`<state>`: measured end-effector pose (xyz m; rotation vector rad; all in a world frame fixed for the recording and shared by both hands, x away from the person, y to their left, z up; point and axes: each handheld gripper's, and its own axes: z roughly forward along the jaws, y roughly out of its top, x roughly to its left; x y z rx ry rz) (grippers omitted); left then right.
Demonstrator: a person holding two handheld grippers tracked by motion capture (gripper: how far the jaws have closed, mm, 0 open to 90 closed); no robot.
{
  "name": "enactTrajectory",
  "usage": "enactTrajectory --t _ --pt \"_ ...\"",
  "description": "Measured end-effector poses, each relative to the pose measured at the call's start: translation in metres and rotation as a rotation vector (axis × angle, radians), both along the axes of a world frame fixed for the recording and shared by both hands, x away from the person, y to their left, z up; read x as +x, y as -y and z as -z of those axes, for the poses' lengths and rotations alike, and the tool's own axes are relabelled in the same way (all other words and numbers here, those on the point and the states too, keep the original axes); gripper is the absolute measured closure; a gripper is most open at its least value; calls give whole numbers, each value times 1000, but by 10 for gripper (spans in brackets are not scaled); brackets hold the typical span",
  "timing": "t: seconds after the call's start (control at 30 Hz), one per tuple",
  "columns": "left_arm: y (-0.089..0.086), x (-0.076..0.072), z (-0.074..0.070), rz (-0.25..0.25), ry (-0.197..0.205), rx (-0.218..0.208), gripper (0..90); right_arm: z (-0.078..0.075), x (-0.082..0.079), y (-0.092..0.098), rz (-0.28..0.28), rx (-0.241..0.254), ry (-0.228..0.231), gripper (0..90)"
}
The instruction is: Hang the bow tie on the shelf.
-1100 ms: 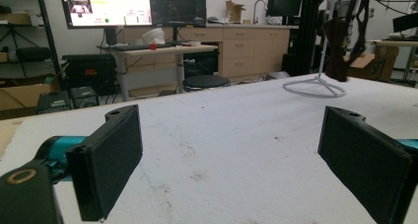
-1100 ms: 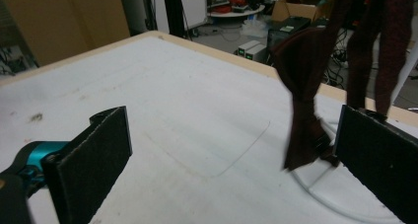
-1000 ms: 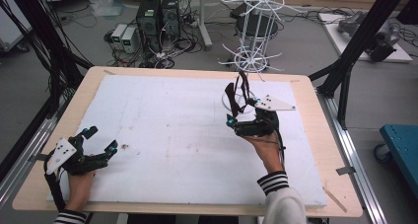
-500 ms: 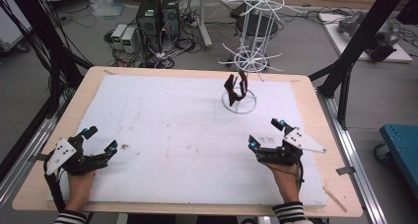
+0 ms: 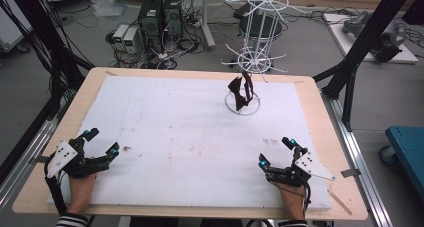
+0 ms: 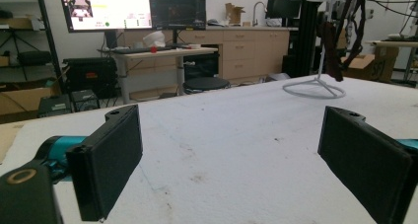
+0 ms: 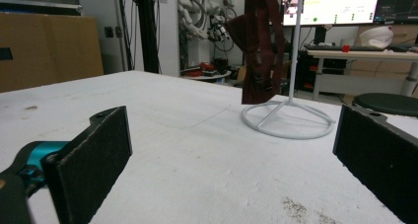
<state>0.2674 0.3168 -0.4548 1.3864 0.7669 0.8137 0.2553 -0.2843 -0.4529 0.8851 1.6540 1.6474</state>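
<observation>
I have pulled my right gripper (image 5: 277, 152) back to the near table (image 5: 200, 132) edge, jaws released; the dark strap (image 5: 241, 91) now hangs on the white stand (image 5: 242, 107). The left gripper (image 5: 102, 142) rests, jaws spread and empty.

The stand (image 5: 242, 103) sits on the table (image 5: 320, 137) toward its far edge; the strap (image 5: 240, 91) hangs on the stand. Left gripper (image 5: 99, 143) rests far nearer-left of the stand, right gripper (image 5: 276, 152) nearer-right.

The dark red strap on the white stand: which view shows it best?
The right gripper view: the dark red strap hangs close and large beside the white stand pole. The high view shows it small; the left gripper view shows it far off.
</observation>
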Motion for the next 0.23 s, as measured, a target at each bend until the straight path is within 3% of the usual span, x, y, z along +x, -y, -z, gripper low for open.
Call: enactTrajectory --t 0.03,0.23 --pt "0 0 0 0 -1 1 101 0 0 0 -1 -5 17 5" --pt "0 0 0 1 2 2 101 0 1 -1 -6 -11 4 6"
